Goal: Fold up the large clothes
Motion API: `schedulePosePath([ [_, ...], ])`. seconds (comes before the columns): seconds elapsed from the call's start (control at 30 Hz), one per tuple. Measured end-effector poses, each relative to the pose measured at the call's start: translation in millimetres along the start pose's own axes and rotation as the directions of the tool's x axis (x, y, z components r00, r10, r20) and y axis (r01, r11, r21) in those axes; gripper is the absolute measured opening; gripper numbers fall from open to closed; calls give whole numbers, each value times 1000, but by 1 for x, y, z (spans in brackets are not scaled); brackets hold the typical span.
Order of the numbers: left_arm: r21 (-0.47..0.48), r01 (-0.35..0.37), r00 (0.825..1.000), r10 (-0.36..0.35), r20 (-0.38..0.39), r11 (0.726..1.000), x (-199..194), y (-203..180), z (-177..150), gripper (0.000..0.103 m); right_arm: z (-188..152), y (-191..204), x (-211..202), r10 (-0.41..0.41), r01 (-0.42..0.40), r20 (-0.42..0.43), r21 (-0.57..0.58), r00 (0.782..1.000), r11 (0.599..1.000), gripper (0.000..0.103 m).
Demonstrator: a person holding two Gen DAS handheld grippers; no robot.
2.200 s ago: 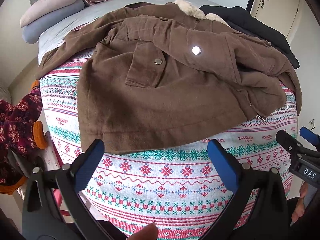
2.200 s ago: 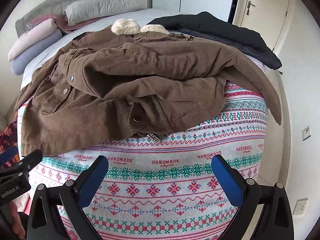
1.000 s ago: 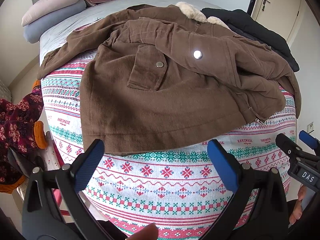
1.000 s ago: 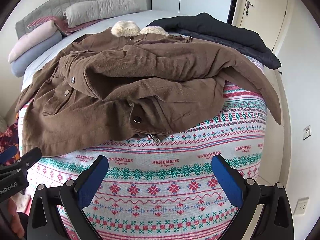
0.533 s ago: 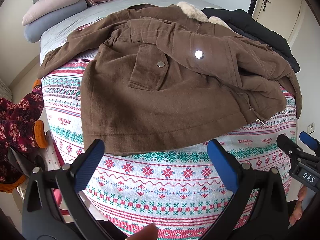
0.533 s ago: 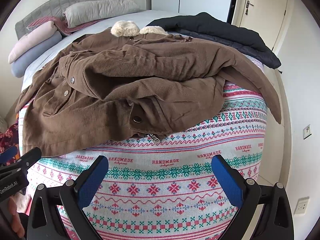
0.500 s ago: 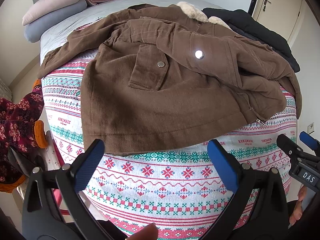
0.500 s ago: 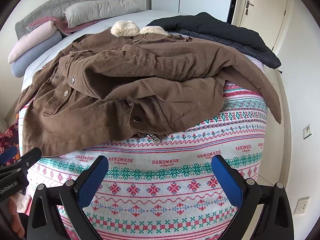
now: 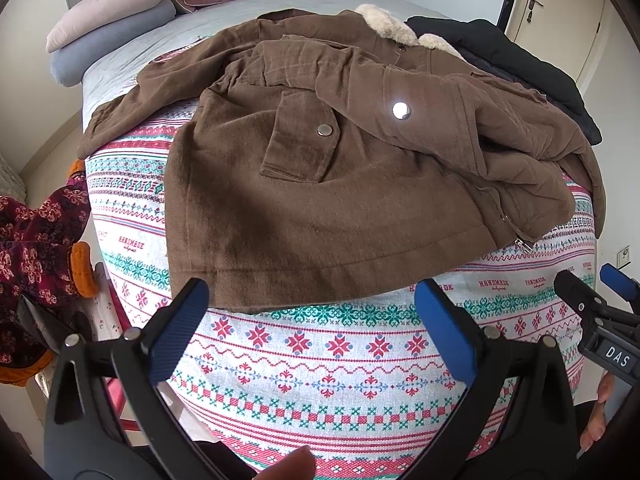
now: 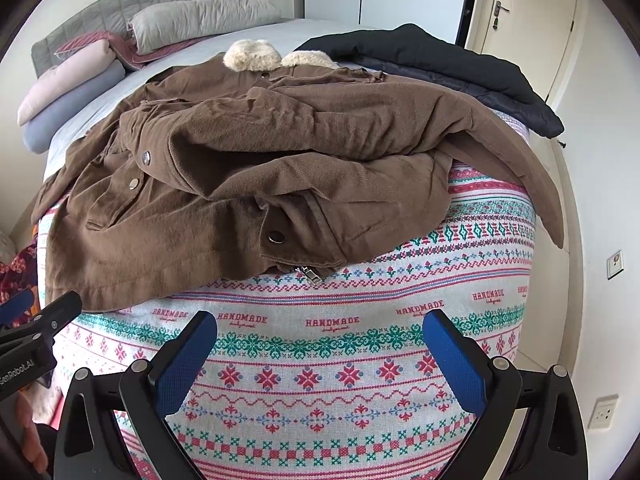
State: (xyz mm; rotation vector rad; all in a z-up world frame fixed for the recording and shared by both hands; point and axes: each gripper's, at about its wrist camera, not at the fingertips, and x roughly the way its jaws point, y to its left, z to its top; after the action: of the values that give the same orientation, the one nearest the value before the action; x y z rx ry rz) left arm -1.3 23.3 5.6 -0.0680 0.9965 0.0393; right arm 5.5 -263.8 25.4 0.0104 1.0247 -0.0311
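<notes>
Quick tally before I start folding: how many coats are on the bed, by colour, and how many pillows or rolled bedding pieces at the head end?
Brown coat: 1
Black coat: 1
Grey pillow: 1
Pink roll: 1
Blue-grey roll: 1
Dark pink folded blanket: 1
Total: 6

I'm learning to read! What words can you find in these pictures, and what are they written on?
"HANDMADE": woven again and again along the patterned blanket; the tiny line under each is too small to read.
"DAS": on the right claw, seen from the left camera.
"GenRobot.AI": on the left claw, its first letter cut off at the picture's edge.
</notes>
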Motion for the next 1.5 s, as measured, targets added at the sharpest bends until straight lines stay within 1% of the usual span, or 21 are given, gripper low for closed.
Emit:
schedulePosePath([
  [0.17,6,-33,999,33,8,999,1,1,0,102,-1,0,-1,30,-30,0,-1,1000,1000,103],
  [0.2,7,-30,1000,30,7,1000,1,1,1,102,0,0,-3,60,-60,2,-11,998,998,103],
  [0.27,42,16,1000,-16,-11,999,1,1,4,102,4,-1,-10,146,-146,4,-19,989,989,103],
  [0.3,64,17,1000,-16,-16,998,1,2,7,102,7,-4,-15,177,-177,12,-17,984,984,103],
  [0.4,75,20,1000,-19,-16,997,0,14,18,102,26,-16,-27,202,-201,38,-36,979,979,103],
  [0.47,87,41,998,-37,-45,995,6,26,26,102,41,-33,-24,216,-216,19,-28,976,976,103],
  [0.53,78,50,995,-43,-88,996,17,40,34,102,56,-52,-15,229,-228,7,-44,973,973,103],
  [0.67,-7,66,993,-66,-99,998,44,71,44,102,77,-95,18,169,-169,20,-6,985,986,103],
  [0.77,-58,95,986,-102,-131,994,72,86,41,102,82,-117,51,206,-205,-38,26,978,978,103],
  [0.8,-74,113,982,-122,-146,991,79,87,41,100,83,-121,60,213,-212,-47,26,976,977,103],
  [0.87,-93,165,973,-177,-149,982,88,88,43,100,86,-129,75,199,-198,-30,29,980,980,103],
  [0.9,-103,175,970,-189,-154,979,92,87,44,100,86,-132,82,200,-199,-24,38,980,979,103],
  [0.97,-115,211,962,-227,-153,971,101,84,46,100,88,-140,94,225,-224,-8,63,974,973,103],
  [1.03,-128,216,958,-235,-163,968,108,82,45,100,89,-148,101,252,-253,25,109,967,961,103],
  [1.1,-113,218,961,-233,-149,969,109,76,46,100,92,-154,107,279,-283,49,140,959,949,103],
  [1.2,-101,236,959,-248,-133,966,110,70,48,100,95,-154,119,290,-296,62,164,955,941,101],
  [1.27,-108,240,959,-253,-130,965,113,68,49,100,95,-150,128,284,-289,53,172,957,942,97],
  [1.37,-112,250,957,-263,-125,962,117,68,54,100,98,-138,135,237,-244,59,146,970,959,86],
  [1.43,-111,255,955,-268,-126,961,120,69,57,99,102,-130,138,243,-249,55,145,968,958,65],
  [1.47,-109,259,954,-272,-125,960,120,68,57,97,104,-127,138,248,-253,50,149,968,956,59],
  [1.5,-107,261,954,-273,-123,959,120,69,57,93,106,-123,138,246,-251,47,147,968,957,47],
])
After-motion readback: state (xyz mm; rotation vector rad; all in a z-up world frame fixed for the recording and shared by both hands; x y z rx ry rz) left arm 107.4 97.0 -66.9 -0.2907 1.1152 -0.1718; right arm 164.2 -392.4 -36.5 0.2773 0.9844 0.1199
